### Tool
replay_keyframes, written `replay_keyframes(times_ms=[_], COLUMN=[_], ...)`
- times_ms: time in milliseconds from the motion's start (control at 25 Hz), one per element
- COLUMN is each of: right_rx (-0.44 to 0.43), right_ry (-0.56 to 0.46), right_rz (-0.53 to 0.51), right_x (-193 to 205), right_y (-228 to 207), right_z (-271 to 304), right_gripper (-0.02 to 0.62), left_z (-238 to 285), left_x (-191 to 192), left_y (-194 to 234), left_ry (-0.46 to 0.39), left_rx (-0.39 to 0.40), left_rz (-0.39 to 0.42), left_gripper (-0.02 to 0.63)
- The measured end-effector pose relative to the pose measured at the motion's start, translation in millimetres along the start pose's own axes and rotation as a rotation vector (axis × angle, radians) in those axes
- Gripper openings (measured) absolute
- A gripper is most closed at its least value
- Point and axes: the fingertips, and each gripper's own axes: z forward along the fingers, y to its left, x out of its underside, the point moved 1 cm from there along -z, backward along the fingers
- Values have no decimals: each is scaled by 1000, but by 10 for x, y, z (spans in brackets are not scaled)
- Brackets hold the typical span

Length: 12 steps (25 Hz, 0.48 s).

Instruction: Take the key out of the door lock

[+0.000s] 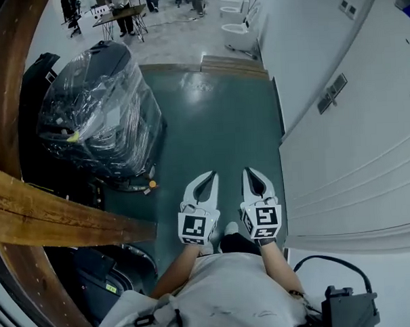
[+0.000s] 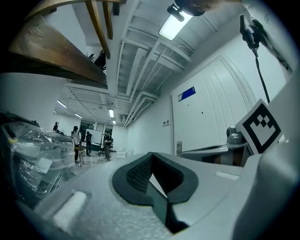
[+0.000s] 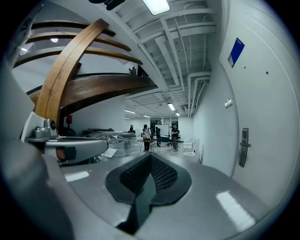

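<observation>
Step in hand: approach to door [image 1: 354, 160]. Your left tongs [image 1: 211, 173] and right tongs [image 1: 248, 170] clenched, empty. Door lock [image 3: 243, 147] ahead at right, well apart; key too small to tell. Next: reach lock, release right tongs.

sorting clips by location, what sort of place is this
Probably a big indoor lab or workshop hall: a glossy green floor, a plastic-wrapped machine beside curved wooden beams, a white door with a lock plate, and people far back.
</observation>
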Motion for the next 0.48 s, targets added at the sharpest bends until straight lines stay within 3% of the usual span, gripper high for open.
replay_keyframes(times_ms=[280,480], right_rx=[9,98], right_ry=[-12,-99], right_rz=[73,119], right_x=[31,-402], right_y=[-526,-1431], right_z=[1202,2277], right_gripper=[5,5], left_z=[1042,2194], left_x=[160,-28], left_y=[618,890], left_ry=[14,5], left_rx=[-6,63], left_rz=[37,138], left_gripper=[0,2])
